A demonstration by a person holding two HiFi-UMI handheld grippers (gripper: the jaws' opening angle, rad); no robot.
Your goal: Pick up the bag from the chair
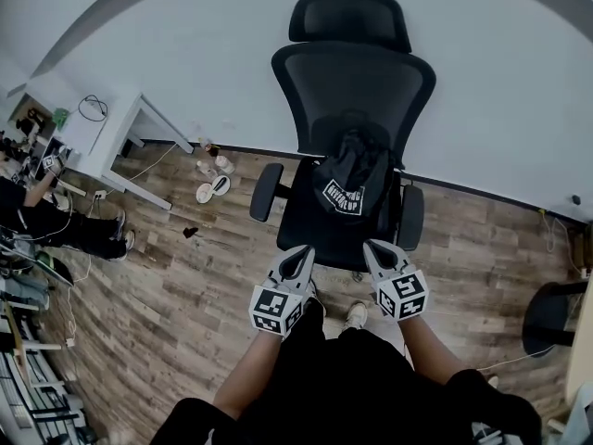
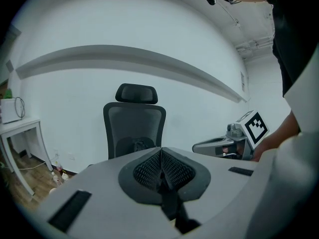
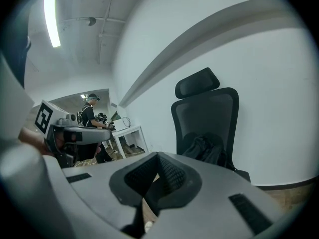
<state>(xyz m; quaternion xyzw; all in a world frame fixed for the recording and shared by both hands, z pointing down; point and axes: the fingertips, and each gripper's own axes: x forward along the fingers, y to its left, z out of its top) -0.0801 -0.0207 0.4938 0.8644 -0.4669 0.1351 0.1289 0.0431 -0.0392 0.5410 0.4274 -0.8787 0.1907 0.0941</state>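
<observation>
A black bag [image 1: 350, 179] with a white printed label lies slumped on the seat of a black mesh office chair [image 1: 357, 82], leaning on its backrest. In the right gripper view the bag [image 3: 205, 148] shows as a dark heap on the chair [image 3: 207, 113]. The left gripper view has the chair [image 2: 134, 123] straight ahead, the bag [image 2: 141, 145] barely visible behind the mesh. My left gripper [image 1: 298, 257] and right gripper [image 1: 378, 253] hover side by side just before the seat's front edge, both shut and empty, apart from the bag.
A white desk [image 1: 111, 133] stands at the left with cables beside it. Small bottles and a plate [image 1: 211, 179] lie on the wood floor left of the chair. A person [image 1: 56, 216] sits at far left. A dark round stool base [image 1: 554, 315] is at right.
</observation>
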